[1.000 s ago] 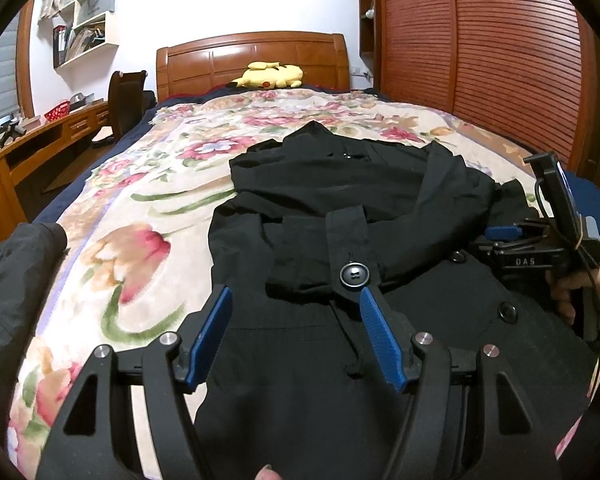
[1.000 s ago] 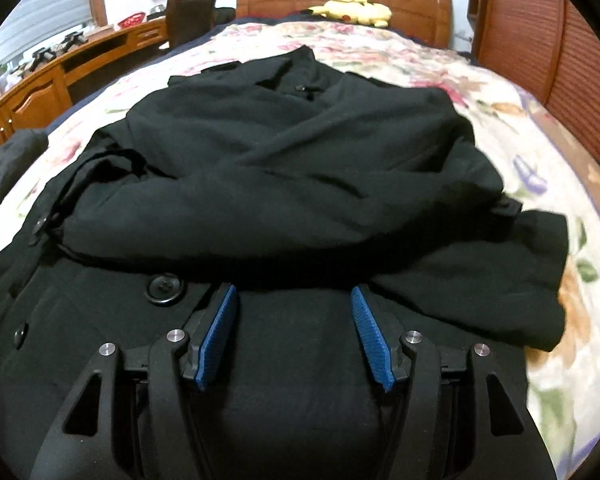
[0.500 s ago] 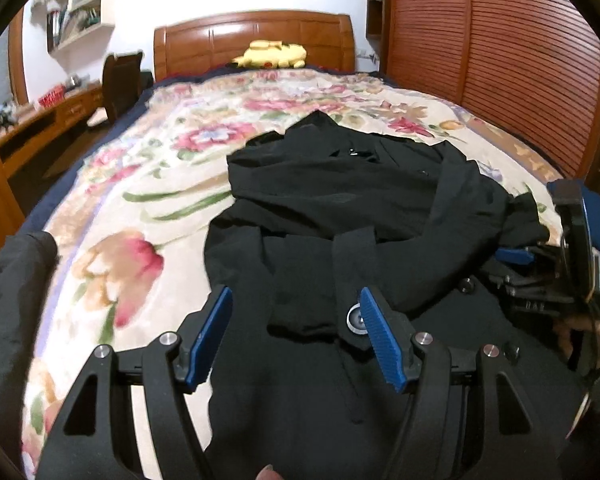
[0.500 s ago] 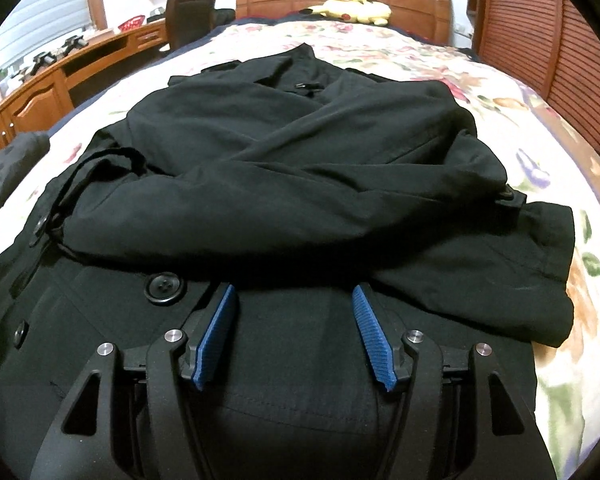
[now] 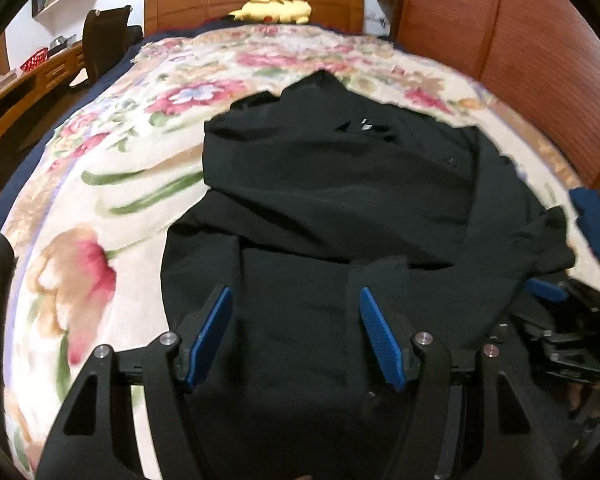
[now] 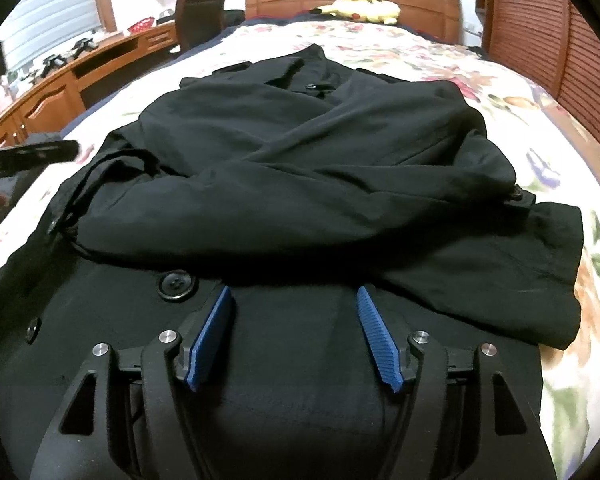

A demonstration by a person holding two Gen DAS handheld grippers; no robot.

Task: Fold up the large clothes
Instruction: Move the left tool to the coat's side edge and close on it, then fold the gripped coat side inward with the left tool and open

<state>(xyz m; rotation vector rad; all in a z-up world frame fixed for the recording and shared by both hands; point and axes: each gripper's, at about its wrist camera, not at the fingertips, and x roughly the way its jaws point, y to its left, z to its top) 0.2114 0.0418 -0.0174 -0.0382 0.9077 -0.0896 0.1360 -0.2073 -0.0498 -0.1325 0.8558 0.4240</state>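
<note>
The left gripper (image 5: 294, 312) and the right gripper (image 6: 292, 312) both gape wide, holding nothing, each hovering over the near part of the black coat (image 6: 300, 184), which stretches ahead across the bed (image 5: 112, 184).

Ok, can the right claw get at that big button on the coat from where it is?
Probably yes. The right claw is open, low over the coat, and the button lies exposed just off its left finger, in front of the folded sleeve's edge. Nothing covers it; a short move left should do.
</note>
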